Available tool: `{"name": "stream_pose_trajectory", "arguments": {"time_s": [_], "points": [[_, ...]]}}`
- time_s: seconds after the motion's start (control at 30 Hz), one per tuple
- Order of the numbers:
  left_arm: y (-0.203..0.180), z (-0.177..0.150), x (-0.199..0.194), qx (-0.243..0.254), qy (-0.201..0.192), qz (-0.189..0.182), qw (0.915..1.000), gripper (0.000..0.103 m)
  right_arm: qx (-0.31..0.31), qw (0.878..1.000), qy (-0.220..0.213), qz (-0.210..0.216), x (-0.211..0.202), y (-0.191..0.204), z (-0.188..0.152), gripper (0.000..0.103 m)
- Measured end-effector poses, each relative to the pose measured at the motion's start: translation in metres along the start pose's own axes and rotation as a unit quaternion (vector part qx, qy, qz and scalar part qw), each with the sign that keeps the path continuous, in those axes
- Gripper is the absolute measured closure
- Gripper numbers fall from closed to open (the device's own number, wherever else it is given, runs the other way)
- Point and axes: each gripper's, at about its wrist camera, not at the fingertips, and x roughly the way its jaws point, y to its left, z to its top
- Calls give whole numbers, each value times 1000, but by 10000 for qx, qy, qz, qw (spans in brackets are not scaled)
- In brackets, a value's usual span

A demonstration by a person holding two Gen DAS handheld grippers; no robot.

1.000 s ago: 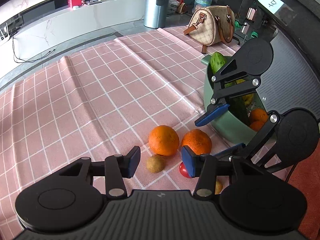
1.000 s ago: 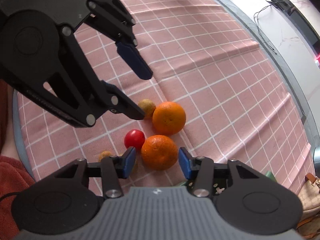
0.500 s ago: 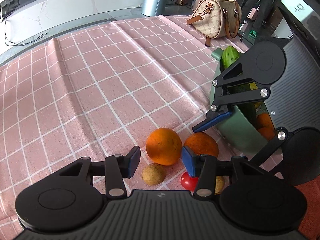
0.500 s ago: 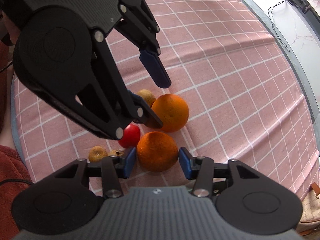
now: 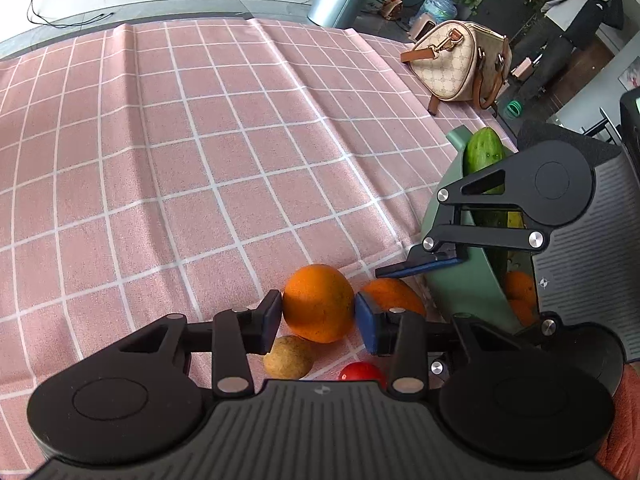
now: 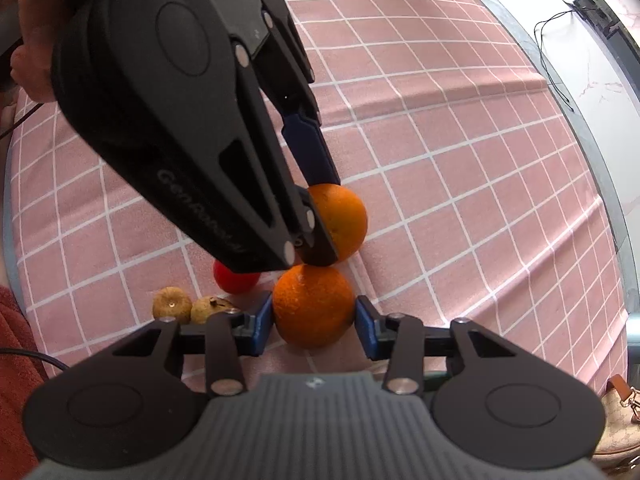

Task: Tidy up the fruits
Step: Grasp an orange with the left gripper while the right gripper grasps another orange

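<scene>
My left hand-held gripper is closing its blue pads on a round orange fruit near the bench's front edge, on the pink checked cloth. My right hand-held gripper is closing on a second round orange touching the first, pads against its sides. Grey lettering on the left gripper's arm perhaps reads "GenRobot". A green bin of produce stands beside them.
</scene>
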Motion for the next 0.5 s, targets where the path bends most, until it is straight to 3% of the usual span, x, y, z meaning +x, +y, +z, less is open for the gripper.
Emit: {"name": "stream_pose_trajectory", "arguments": {"time_s": [0.27,0.5], "points": [[0,-2,-18,-319,-285,188,9989,60,176,9997,-179,-59,-10,1,-2,64],[-2,-10,-59,-459,-584,302,9968,60,679,9959,-586,-145,-36,-2,-3,65]]}}
